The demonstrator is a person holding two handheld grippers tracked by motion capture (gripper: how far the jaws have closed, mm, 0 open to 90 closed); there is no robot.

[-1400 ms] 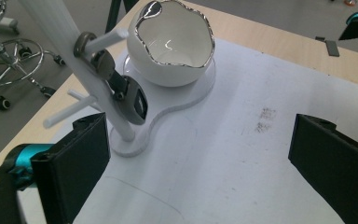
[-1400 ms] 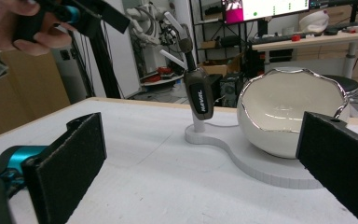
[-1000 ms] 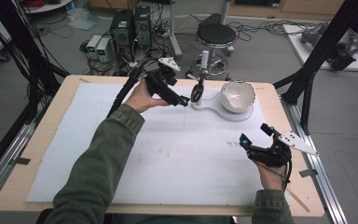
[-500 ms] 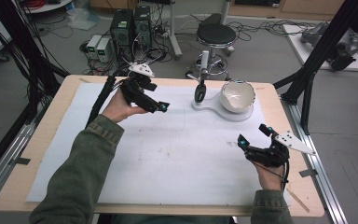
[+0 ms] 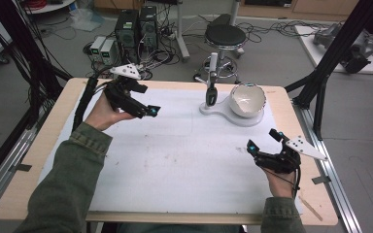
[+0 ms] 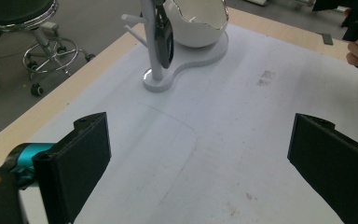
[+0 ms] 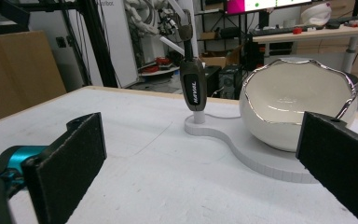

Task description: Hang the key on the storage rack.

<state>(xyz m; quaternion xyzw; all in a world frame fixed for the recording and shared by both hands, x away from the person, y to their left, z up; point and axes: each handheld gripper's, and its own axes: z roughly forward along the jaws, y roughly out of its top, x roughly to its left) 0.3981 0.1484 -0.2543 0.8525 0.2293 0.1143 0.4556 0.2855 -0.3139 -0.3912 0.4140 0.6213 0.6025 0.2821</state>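
A white stand sits at the back right of the table, holding an egg-shell-shaped white bowl with a silver rim. A dark key fob hangs on its upright post. My left gripper is held open above the mat's back left, well left of the stand. My right gripper rests open near the front right, below the bowl. In the left gripper view the jaws stand wide apart with nothing between them, and the fob and bowl lie ahead. In the right gripper view the fob and bowl are close in front.
A white mat covers most of the wooden table. Beyond the far edge stand a stool and computer boxes on the floor. Black frame posts rise at both sides.
My left gripper has drawn back leftward from beside the key fob to the back left of the mat. The right gripper has barely moved.
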